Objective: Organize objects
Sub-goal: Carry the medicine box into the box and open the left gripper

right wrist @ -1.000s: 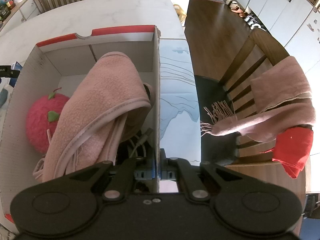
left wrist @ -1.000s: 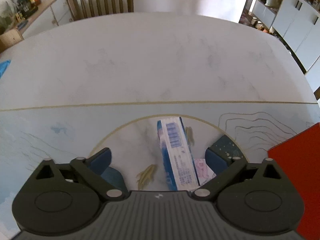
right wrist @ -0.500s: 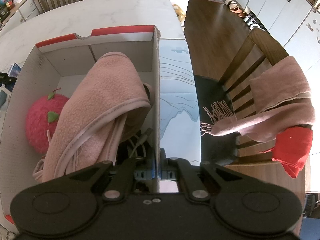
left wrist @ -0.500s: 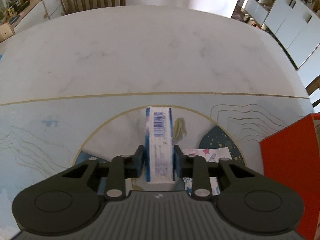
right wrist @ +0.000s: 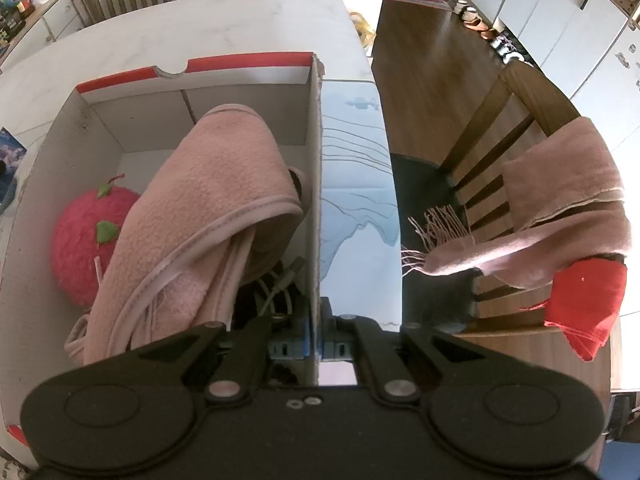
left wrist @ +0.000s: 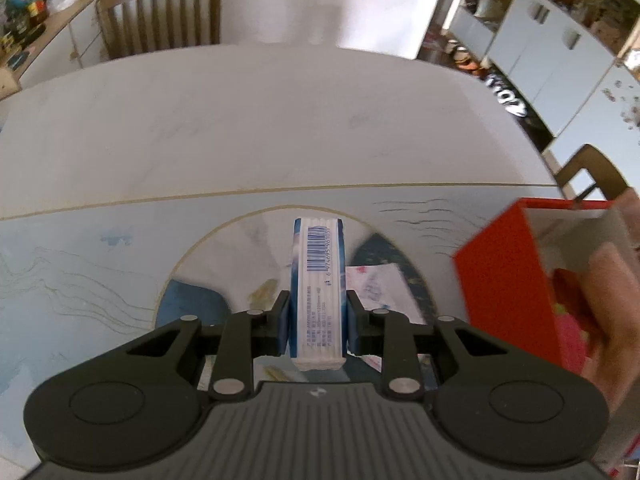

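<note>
So the left gripper [left wrist: 318, 322] went from wide open around the tissue pack [left wrist: 319, 280] to clamped on its sides a moment ago, and the pack now rides lifted off the table [left wrist: 280, 120], so the pickup looks done. Next stop is probably the red box [left wrist: 504, 280] at the right of the frame, though that side is blurry. Lots of bare table above. The right gripper [right wrist: 316, 346] is pinched shut on the box's right wall [right wrist: 315, 200], lower centre, steadying it. Free room in the box: upper left, above the pink towel [right wrist: 200, 208].
</note>
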A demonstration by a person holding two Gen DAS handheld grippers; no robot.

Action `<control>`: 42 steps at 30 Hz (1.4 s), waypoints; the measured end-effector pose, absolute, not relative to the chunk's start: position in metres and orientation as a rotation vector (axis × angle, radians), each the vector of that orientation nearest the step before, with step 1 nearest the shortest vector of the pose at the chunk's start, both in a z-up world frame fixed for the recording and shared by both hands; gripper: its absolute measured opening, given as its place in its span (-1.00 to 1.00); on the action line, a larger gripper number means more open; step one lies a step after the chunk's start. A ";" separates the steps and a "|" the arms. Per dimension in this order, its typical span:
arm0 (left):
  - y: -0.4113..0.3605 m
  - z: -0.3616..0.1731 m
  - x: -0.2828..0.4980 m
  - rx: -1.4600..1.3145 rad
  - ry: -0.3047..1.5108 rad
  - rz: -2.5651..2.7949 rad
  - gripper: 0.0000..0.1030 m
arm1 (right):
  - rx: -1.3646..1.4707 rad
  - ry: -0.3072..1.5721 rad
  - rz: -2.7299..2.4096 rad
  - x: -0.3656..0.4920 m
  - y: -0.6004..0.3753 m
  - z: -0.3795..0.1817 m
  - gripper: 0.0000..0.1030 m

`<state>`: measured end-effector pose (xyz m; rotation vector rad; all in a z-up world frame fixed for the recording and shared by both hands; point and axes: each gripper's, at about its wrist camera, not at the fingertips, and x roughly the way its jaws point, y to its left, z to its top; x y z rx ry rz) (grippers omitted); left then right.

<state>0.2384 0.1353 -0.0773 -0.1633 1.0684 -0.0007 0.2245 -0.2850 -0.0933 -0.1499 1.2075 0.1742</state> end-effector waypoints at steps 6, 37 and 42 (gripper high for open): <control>0.106 -0.045 0.221 -0.140 1.007 -0.099 -0.50 | -0.157 1.204 0.183 0.224 -0.284 -0.093 -0.96; -0.079 -0.047 0.258 0.233 0.983 -0.425 -0.50 | -0.174 1.193 0.204 0.222 -0.285 -0.091 -0.96; -0.089 -0.063 0.272 0.304 1.028 -0.412 -0.50 | -0.175 1.194 0.204 0.222 -0.284 -0.091 -0.96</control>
